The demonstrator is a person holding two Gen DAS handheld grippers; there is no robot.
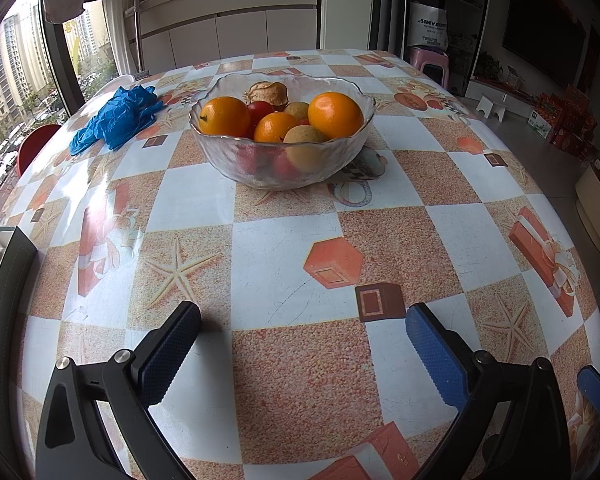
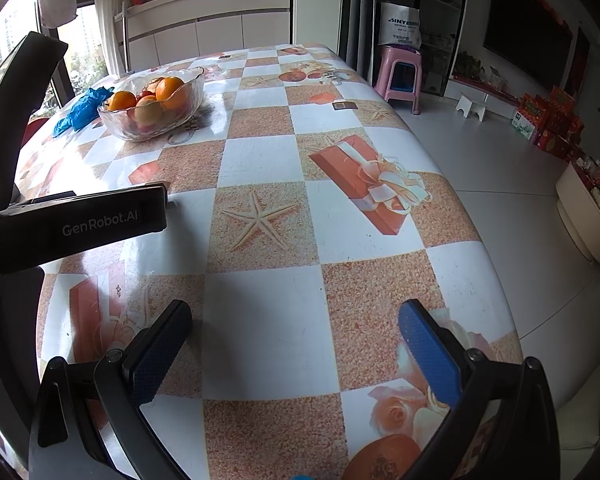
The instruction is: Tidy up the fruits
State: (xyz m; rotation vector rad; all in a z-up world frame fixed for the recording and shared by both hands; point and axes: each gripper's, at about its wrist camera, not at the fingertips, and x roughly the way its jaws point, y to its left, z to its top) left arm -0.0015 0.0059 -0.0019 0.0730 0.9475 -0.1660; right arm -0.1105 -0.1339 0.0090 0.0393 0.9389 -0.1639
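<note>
The desk [image 1: 284, 240] carries a glass bowl [image 1: 283, 168] at its far middle, heaped with oranges [image 1: 335, 115]. Left gripper [image 1: 302, 354] and right gripper [image 2: 294, 352] both gape empty; a clumsy reach could tip fruit rolling.

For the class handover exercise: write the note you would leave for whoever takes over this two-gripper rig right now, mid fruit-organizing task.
Left gripper: open, empty, above the tablecloth, facing the bowl.
Right gripper: open, empty, nearer the table's right edge.
Glass bowl: on the table, holding oranges, red and yellowish fruit.
Blue gloves: left of the bowl.
Done: no fruit lies loose on the table.
Left: cannot tell what sorting remains.
</note>
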